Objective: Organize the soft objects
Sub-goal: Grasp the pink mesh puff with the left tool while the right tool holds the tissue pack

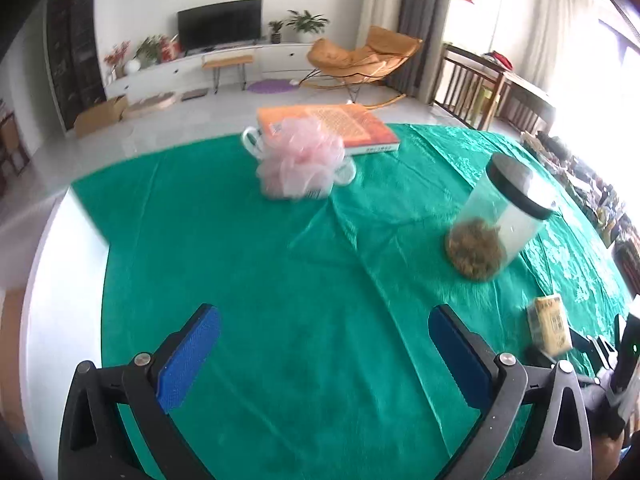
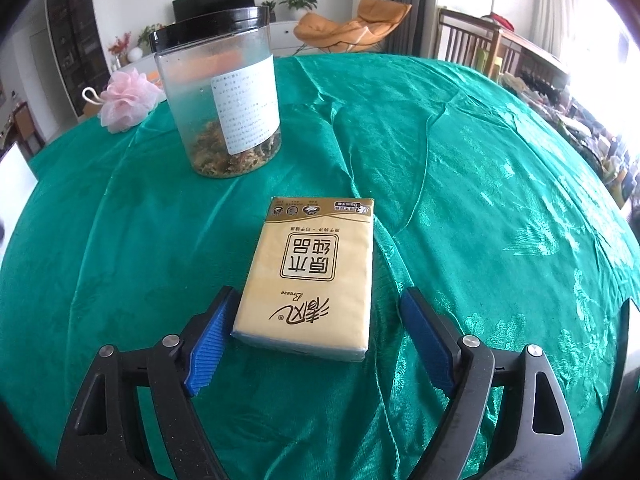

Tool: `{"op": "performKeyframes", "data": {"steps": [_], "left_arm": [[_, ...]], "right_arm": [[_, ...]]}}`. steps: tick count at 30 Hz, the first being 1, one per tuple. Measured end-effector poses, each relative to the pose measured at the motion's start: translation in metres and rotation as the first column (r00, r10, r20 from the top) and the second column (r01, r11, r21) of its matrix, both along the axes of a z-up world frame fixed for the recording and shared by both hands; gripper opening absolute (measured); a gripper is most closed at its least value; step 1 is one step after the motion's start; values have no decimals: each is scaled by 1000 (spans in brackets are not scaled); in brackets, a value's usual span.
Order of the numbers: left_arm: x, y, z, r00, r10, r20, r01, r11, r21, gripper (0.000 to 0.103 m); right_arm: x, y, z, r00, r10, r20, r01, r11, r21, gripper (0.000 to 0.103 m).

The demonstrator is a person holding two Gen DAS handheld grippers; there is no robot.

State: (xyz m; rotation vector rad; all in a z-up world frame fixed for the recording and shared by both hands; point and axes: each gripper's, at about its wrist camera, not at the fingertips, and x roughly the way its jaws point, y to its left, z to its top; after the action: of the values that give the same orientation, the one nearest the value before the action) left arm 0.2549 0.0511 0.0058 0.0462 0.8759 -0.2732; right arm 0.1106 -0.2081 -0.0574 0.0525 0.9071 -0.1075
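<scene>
Round table under a green satin tablecloth (image 2: 460, 168). Right gripper (image 2: 320, 328) pointed down at a yellow tissue pack (image 2: 308, 280), jaws spread wide, pack lying flat on the cloth between the blue pads (image 2: 210, 348); left pad touching or just beside the pack's near left edge, right pad clear of it with cloth showing between. Not clamped. Left gripper (image 1: 324, 356) over bare cloth, jaws wide apart, nothing between the fingers. Pink mesh bath pouf (image 1: 300, 160) far side of the table, sitting on the cloth just in front of an orange book (image 1: 332, 124), white cord loop at its side. Clear plastic jar (image 2: 220, 96), black lid, white label, brownish dried stuff at the bottom, upright, between pouf and tissue pack, apart from both. Left view slightly blurred. Tissue pack (image 1: 548, 328) also visible at the right edge of the left view.
</scene>
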Motion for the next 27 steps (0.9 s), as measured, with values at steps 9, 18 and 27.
{"op": "performKeyframes", "data": {"steps": [9, 18, 27], "left_arm": [[141, -29, -8, 1000, 4, -14, -3, 996, 89, 103], [204, -21, -57, 992, 97, -81, -96, 995, 26, 32], [62, 5, 8, 997, -77, -23, 74, 993, -92, 28]], "right_arm": [[1, 0, 0, 1000, 1, -1, -1, 1000, -2, 86], [1, 0, 0, 1000, 6, -3, -6, 1000, 2, 88], [-10, -22, 18, 1000, 25, -10, -24, 993, 115, 54]]}}
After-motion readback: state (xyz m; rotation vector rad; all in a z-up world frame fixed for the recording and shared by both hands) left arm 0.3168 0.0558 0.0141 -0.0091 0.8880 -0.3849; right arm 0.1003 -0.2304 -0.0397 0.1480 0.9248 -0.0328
